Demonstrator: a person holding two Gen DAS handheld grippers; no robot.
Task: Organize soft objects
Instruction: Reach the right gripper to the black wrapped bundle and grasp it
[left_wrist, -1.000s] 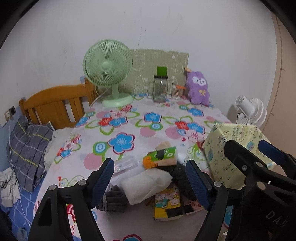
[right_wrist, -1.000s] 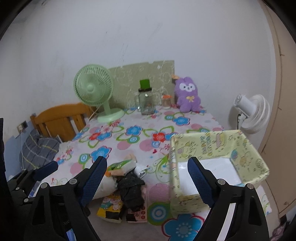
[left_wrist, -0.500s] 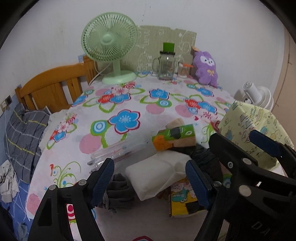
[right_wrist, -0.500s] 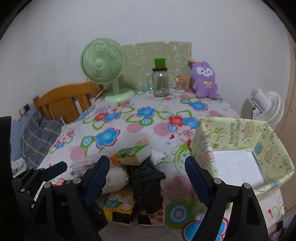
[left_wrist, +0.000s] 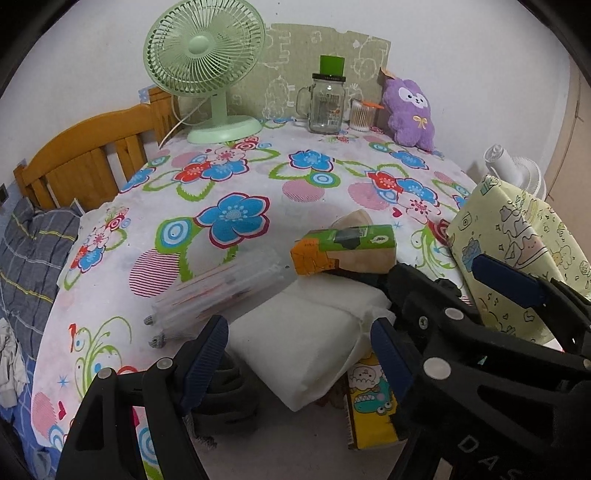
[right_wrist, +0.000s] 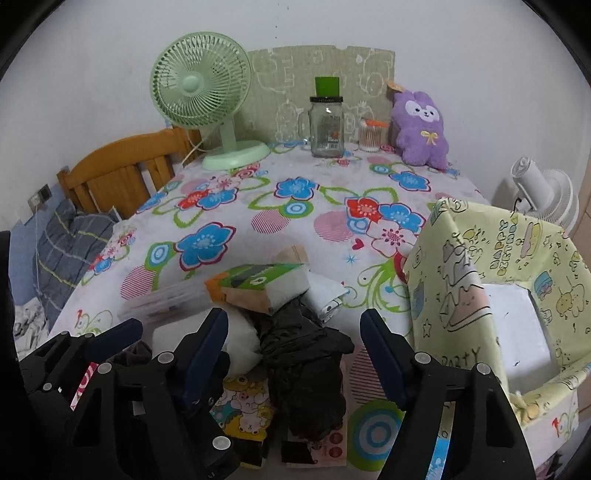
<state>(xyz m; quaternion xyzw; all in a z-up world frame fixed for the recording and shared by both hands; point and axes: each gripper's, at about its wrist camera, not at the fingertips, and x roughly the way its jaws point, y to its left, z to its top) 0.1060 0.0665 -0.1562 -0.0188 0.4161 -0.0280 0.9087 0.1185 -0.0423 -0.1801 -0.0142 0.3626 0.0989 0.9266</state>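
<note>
Far off left of both claws: a slatted wooden headboard (left_wrist: 92, 155) and a grey checked cloth (left_wrist: 29, 251). Well ahead, at the table's back edge: a pale green plastic fan (left_wrist: 205, 55) with round grille, a glass handled jar (right_wrist: 327, 125) with green cap, a fuzzy purple plush toy (right_wrist: 421, 129).

Left gripper (left_wrist: 299, 354), jaws apart, gripping nothing. Just ahead on its left, a clear ribbed plastic case (left_wrist: 218, 295); under its left finger, a dark knitted bundle (left_wrist: 225, 402); between the fingers, a soft white pillowy pack (left_wrist: 306, 339); beyond that, a green and orange carton (left_wrist: 343, 247).

Right gripper (right_wrist: 293, 350), jaws apart and just been narrowing, pads touching nothing. Between them, a crumpled black garment (right_wrist: 306, 358) lying over flat cartoon-printed packets (right_wrist: 247, 410); just ahead, a rolled white cloth (right_wrist: 325, 295). Close on its right, a square fabric bin (right_wrist: 461, 266), pale yellow with doodle print, white inside.

All on a glossy flowered tablecloth (right_wrist: 295, 206).
</note>
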